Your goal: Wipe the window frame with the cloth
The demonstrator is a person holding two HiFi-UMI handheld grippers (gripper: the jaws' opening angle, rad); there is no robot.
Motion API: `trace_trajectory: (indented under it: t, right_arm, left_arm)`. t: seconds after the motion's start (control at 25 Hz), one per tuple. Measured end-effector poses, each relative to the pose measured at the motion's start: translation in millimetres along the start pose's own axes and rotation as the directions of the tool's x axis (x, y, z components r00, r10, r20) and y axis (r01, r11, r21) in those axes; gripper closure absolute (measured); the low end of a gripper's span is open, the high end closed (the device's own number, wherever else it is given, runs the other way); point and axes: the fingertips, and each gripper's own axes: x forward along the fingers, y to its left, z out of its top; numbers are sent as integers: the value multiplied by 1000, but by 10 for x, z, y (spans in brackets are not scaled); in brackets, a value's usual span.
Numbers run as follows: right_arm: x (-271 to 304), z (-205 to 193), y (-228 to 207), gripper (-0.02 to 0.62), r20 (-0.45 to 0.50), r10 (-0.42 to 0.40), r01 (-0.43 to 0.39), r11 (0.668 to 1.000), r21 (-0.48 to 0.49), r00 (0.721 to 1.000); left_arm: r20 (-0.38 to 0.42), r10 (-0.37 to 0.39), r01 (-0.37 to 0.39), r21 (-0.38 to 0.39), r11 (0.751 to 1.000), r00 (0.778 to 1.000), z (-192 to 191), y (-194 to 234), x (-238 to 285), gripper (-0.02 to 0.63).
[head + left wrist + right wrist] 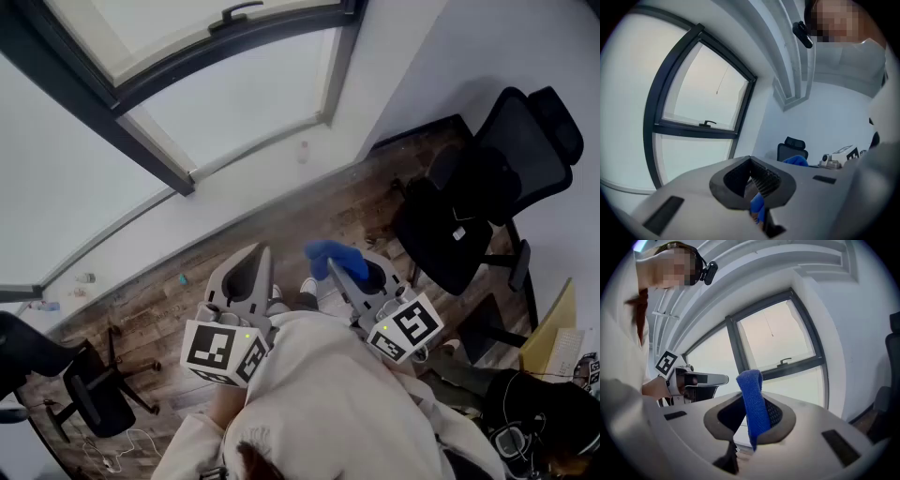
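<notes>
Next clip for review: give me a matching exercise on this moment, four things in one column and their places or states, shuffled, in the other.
Things
1. blue cloth
2. window handle
3. office chair
4. left claw

Places or states
A. stands on the wood floor, near the wall
B. clamped in the right claw
C. sits on the dark window frame
D. shut, with nothing clamped

Pairs: 1-B, 2-C, 3-A, 4-D
</notes>
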Motion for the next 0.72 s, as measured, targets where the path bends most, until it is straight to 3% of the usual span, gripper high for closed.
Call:
trace_trajectory:
  t: [0.36,0.72]
  right_arm:
    - [-119,-30,-102,543,-2,-13,13,1000,10,1000]
    - [-136,-81,-294,541,15,21,-22,994,107,1000]
  left_arm:
    - [-7,2,-2,6,1000,1000,-23,-81,31,601]
    - [6,106,-106,-2,994,994,-22,107,-82,601]
